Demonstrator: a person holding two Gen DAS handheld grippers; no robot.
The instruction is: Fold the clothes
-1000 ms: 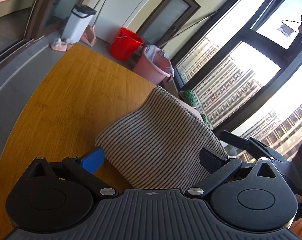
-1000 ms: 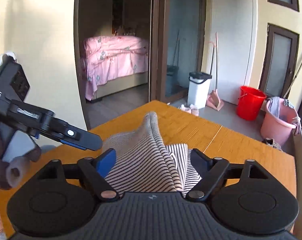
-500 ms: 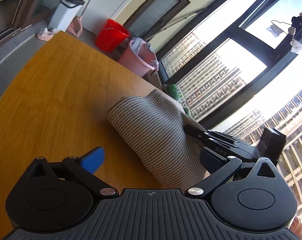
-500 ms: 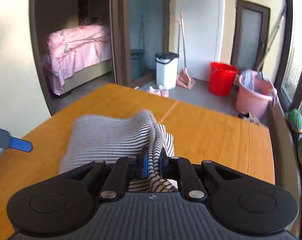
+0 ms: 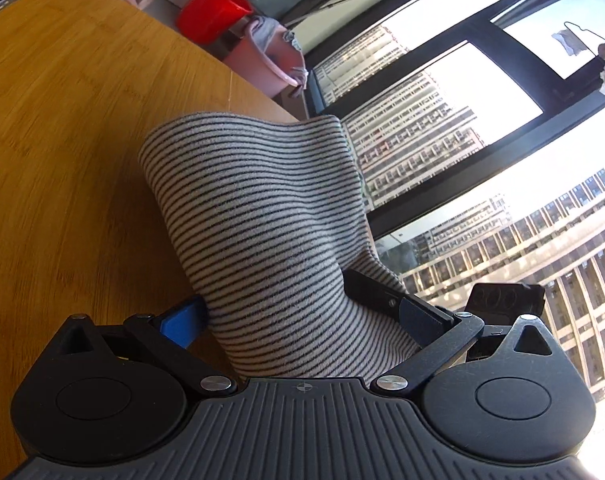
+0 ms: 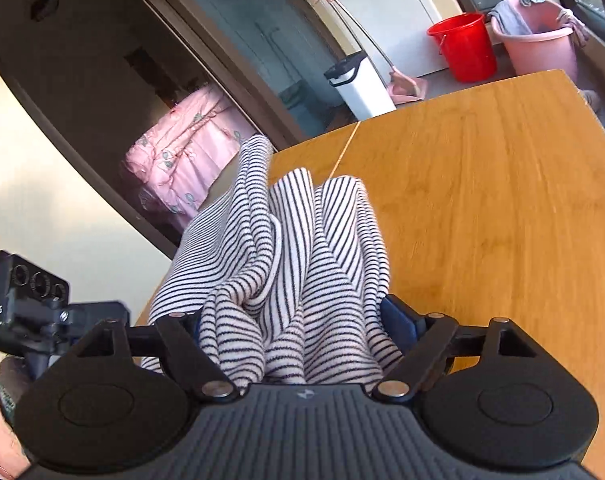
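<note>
While the striped cloth (image 5: 262, 216) hangs bunched above the desk (image 5: 62, 140), it runs long and straight out from both my jaws, with my right gripper (image 6: 302, 328) squeezing a thick bunch and my left gripper (image 5: 302, 320) wide around it.

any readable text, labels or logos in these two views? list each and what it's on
No text reads clearly in either view.
Label on the side of the left gripper body, seen in the right wrist view: white print, too small and blurred to read.
Small emblem on each wrist camera's own gripper housing: a mark, not letters.
Striped garment, red bucket, white bin: no print visible.
</note>
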